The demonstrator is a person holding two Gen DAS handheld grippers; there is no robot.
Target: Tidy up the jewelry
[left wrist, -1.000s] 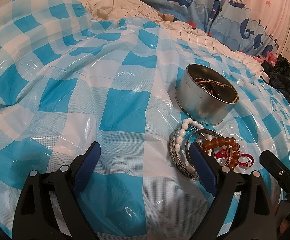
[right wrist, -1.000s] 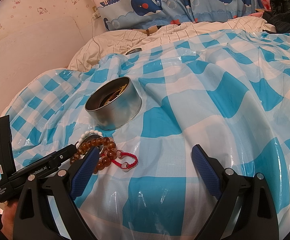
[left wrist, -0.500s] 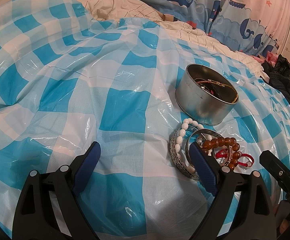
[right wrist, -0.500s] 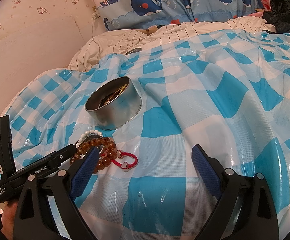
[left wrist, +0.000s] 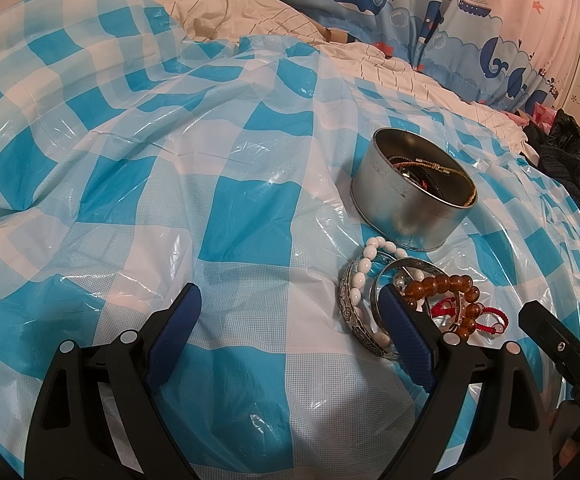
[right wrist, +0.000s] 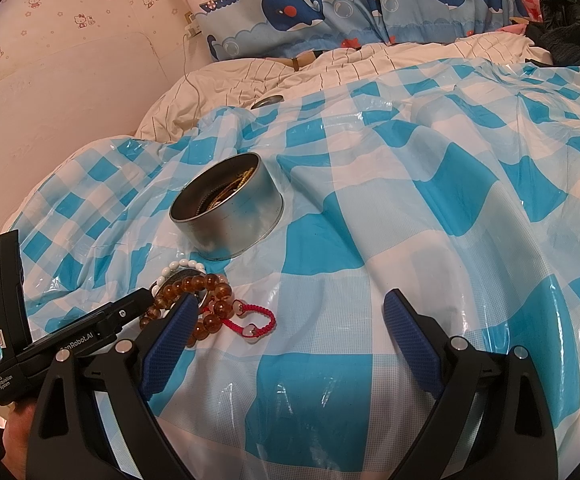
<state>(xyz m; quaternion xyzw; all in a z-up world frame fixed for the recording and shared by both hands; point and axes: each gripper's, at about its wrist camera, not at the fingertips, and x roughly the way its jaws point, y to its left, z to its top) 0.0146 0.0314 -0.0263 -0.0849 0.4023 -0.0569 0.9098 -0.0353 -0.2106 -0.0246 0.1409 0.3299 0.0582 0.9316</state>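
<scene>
A round metal tin (left wrist: 412, 192) (right wrist: 230, 210) stands on the blue-and-white checked plastic sheet (left wrist: 230, 208), with gold and dark jewelry inside. In front of it lies a pile: a white bead bracelet (left wrist: 360, 276) (right wrist: 182, 266), a silver bangle (left wrist: 350, 308), an amber bead bracelet (left wrist: 442, 286) (right wrist: 194, 286) and a red cord bracelet (left wrist: 474, 314) (right wrist: 256, 318). My left gripper (left wrist: 290, 300) is open and empty, its right finger beside the pile. My right gripper (right wrist: 290, 314) is open and empty, its left finger against the amber beads.
The sheet covers a soft bed with a striped cream quilt (right wrist: 330, 68) behind. Whale-print pillows (left wrist: 410, 8) line the wall. Dark clothing (left wrist: 570, 160) lies at the right edge. The left handheld device (right wrist: 50, 344) shows in the right wrist view.
</scene>
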